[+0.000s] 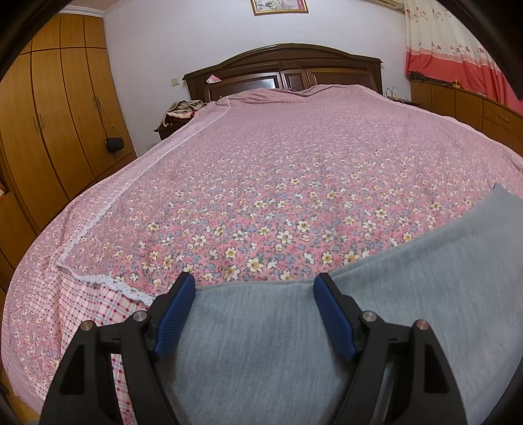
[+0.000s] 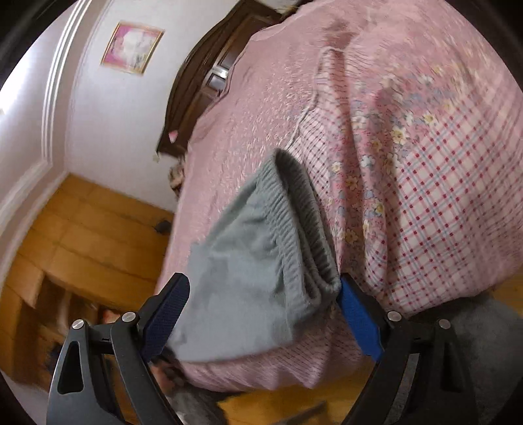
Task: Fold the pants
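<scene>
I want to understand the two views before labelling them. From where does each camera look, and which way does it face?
Left wrist: sits on the left hand-held gripper, looks level along the bed to the headboard; its two fingers show, open over grey pants.
Right wrist: sits on the right hand-held gripper, rolled sideways, looks at the bed's edge; its fingers flank the waistband.
Shared: pants, bed, headboard, framed picture.

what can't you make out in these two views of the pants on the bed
- Full shape of the pants: left wrist view, cut off by the bottom and right edges and covered by the left gripper.
- Whether the right gripper grips the waistband: right wrist view, motion blur; the jaws look spread wide.
- Pant legs: right wrist view, out of sight below the waistband.
- Picture on the wall: too blurred to read.
</scene>
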Tool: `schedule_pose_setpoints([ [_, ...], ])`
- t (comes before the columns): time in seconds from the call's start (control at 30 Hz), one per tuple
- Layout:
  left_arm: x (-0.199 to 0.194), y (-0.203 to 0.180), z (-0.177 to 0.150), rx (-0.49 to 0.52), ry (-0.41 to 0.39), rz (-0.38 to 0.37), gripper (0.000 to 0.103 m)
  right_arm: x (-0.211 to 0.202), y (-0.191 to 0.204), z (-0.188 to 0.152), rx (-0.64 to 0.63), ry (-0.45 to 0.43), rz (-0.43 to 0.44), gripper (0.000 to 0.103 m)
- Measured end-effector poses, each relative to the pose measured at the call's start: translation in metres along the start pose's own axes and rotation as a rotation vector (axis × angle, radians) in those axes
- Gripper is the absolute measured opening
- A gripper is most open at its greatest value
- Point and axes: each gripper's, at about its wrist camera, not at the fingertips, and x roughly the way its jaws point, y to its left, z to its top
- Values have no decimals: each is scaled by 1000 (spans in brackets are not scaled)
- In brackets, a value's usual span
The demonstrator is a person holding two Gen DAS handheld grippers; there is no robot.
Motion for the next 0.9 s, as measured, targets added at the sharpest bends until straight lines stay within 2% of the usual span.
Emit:
schedule_pose_setpoints([
  [0.07, 0, 1, 0, -2, 0, -3, 79, 0, 10, -3, -39, 10, -36, 93],
  [0.2, 1, 1, 0, -4, 3, 3, 81, -4, 23, -3, -51, 15, -30, 93],
  [0.37, 1, 3, 0, -13, 6, -3, 81, -1, 19, 1, -63, 24, -21, 93],
  [0.53, 1, 5, 1, -14, 8, -4, 82, 23, -2, 4, -19, 47, -41, 92],
  [0.63, 1, 6, 1, -18, 9, -6, 82, 35, -17, -1, 28, 76, -13, 90],
  [0.7, 1, 7, 1, -19, 9, -6, 83, 37, -21, -2, 53, 79, 37, 90],
  [0.8, 3, 8, 1, -24, 11, -6, 84, 36, -23, -3, 61, 66, 135, 90],
  [0.9, 3, 10, 1, -30, 13, -9, 85, 41, -22, -2, 38, 82, 158, 90],
])
